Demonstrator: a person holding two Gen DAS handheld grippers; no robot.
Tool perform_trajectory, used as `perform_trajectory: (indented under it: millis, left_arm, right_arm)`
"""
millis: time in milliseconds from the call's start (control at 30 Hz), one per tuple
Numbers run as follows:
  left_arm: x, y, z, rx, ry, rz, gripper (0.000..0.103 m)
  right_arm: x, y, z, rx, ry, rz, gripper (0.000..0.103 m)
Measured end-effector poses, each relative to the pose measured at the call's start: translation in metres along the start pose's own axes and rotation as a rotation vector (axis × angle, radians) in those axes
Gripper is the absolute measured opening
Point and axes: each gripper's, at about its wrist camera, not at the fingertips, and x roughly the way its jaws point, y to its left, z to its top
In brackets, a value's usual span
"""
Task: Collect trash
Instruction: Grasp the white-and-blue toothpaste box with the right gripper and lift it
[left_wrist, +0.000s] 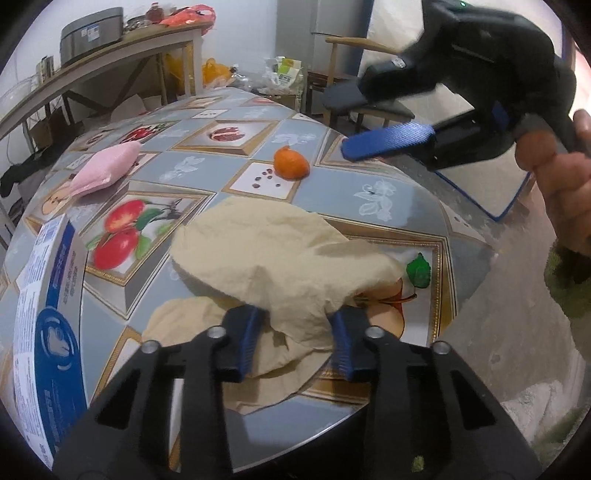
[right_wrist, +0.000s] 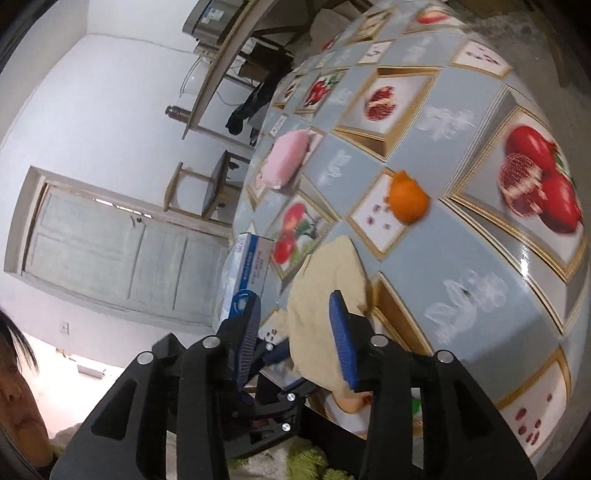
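Your left tongs (left_wrist: 295, 332) have their blue fingers (left_wrist: 245, 341) around a fold of the crumpled beige paper (left_wrist: 280, 254), which lies at the near edge of the table (left_wrist: 391, 192) (whether they actually pinch it, you cannot tell from here). Your right tongs (right_wrist: 295, 332) hang spread wide in the air off the table's side, holding nothing. The orange peel (left_wrist: 291, 163) sits further in, well apart from the pink pouch (left_wrist: 105, 170), and a blue-and-white box (left_wrist: 48, 314) stands at the left edge

A lived-in home: a round counter (left_wrist: 369, 177) under fruit-print oilcloth, wooden chair (left_wrist: 354, 74), panelled door (right_wrist: 122, 254), and side counter (left_wrist: 122, 55) cluttered with bags.
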Motion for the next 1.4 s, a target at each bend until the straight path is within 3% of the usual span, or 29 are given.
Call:
perform_trajectory:
  millis: [233, 467, 633, 767, 933, 1133, 1400]
  left_arm:
    - [-0.008, 0.002, -0.008, -0.032, -0.003, -0.019, 0.022]
    - [-0.015, 0.007, -0.018, -0.077, -0.002, -0.054, 0.020]
    - [-0.021, 0.007, -0.024, -0.089, -0.002, -0.067, 0.020]
    - [-0.023, 0.005, -0.027, -0.085, -0.002, -0.079, 0.020]
    - [-0.025, 0.005, -0.029, -0.086, -0.004, -0.089, 0.019]
    - [-0.028, 0.008, -0.031, -0.088, -0.006, -0.091, 0.019]
    - [-0.028, 0.008, -0.031, -0.097, -0.006, -0.093, 0.019]
  right_arm:
    - [0.054, 0.046, 0.029, -0.055, 0.125, -0.068, 0.051]
    - [0.154, 0.081, 0.065, -0.033, 0.380, -0.168, 0.061]
    - [0.209, 0.092, 0.070, 0.032, 0.486, -0.248, 0.065]
    - [0.239, 0.107, 0.064, -0.019, 0.549, -0.303, 0.068]
    - [0.261, 0.118, 0.051, -0.096, 0.573, -0.383, 0.067]
    - [0.260, 0.116, 0.055, -0.081, 0.551, -0.378, 0.055]
    - [0.250, 0.109, 0.055, -0.058, 0.512, -0.333, 0.051]
